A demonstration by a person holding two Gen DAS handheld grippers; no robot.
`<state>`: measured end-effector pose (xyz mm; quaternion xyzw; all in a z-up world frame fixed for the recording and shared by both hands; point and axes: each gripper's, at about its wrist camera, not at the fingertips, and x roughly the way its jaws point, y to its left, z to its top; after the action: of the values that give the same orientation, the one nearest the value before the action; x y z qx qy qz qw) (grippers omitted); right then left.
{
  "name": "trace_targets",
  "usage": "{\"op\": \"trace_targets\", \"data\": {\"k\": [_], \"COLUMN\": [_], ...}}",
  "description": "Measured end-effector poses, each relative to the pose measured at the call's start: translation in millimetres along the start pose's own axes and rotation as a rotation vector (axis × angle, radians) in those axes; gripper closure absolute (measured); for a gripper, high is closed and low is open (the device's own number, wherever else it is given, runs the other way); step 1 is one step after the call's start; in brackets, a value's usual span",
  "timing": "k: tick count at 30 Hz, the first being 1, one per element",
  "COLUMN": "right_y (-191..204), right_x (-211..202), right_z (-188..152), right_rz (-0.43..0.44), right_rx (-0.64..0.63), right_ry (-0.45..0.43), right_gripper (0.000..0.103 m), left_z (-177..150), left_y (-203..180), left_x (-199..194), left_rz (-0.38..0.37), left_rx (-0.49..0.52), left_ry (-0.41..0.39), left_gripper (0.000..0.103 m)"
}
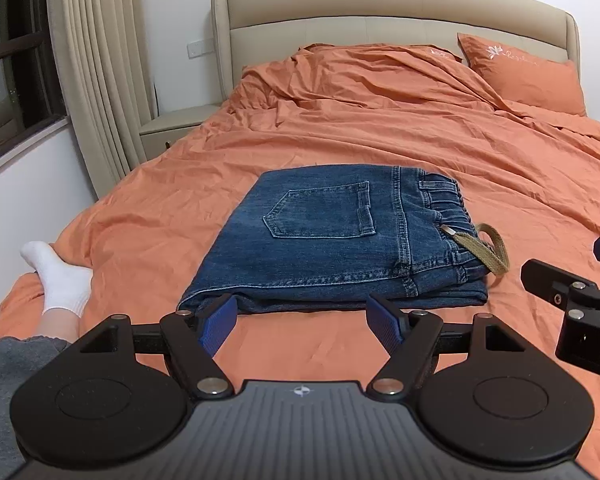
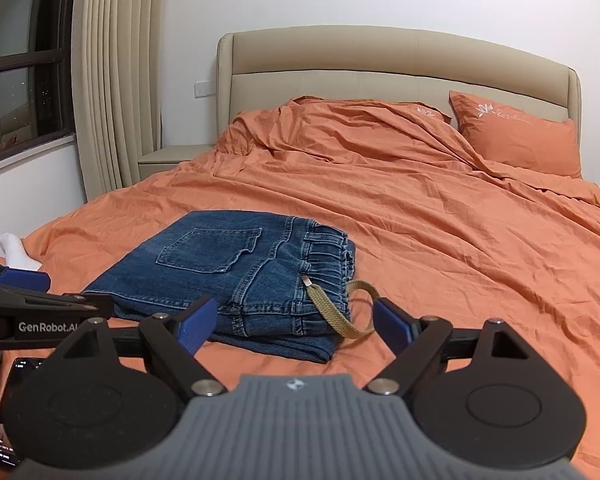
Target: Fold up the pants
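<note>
Pants (image 1: 332,240) lie folded in a compact stack on the bed (image 1: 440,152), well short of the headboard. Left hand-held gripper (image 1: 300,322) and right hand-held gripper (image 2: 290,326) are spread wide, nothing gripped. Risk: drawstring (image 2: 340,312) snagged by a pad, stack dragged apart.

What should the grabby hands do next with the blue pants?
Probably just tuck in the tan drawstring with the right gripper. The jeans already lie folded in a neat stack on the orange bedspread, both grippers are open and empty, and only that string loops out past the waistband.
</note>
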<state>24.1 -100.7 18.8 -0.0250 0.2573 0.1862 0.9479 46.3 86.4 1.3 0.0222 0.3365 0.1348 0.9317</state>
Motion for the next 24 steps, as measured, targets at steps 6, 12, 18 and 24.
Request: {"op": "trace_targets", "data": {"k": [6, 12, 18, 24], "right_y": [2, 3, 2, 3], "right_x": [-3, -6, -8, -13], "right_z": [1, 2, 4, 4], "right_rz": [0.002, 0.003, 0.0, 0.001], "right_rx": [-0.01, -0.017, -0.014, -0.02], "right_ry": [-0.015, -0.027, -0.036, -0.047], "right_gripper": [0.022, 0.021, 0.021, 0.022], "left_z": [0, -1, -1, 0], "left_y": [-1, -2, -2, -3], "left_x": [-2, -3, -4, -6], "left_rz": [0.0, 0.001, 0.0, -0.002], "left_rx": [0.008, 0.01, 0.009, 0.011], "left_ry": [-0.004, -0.004, -0.006, -0.009], "left_gripper": [0.017, 0.017, 0.017, 0.017]}}
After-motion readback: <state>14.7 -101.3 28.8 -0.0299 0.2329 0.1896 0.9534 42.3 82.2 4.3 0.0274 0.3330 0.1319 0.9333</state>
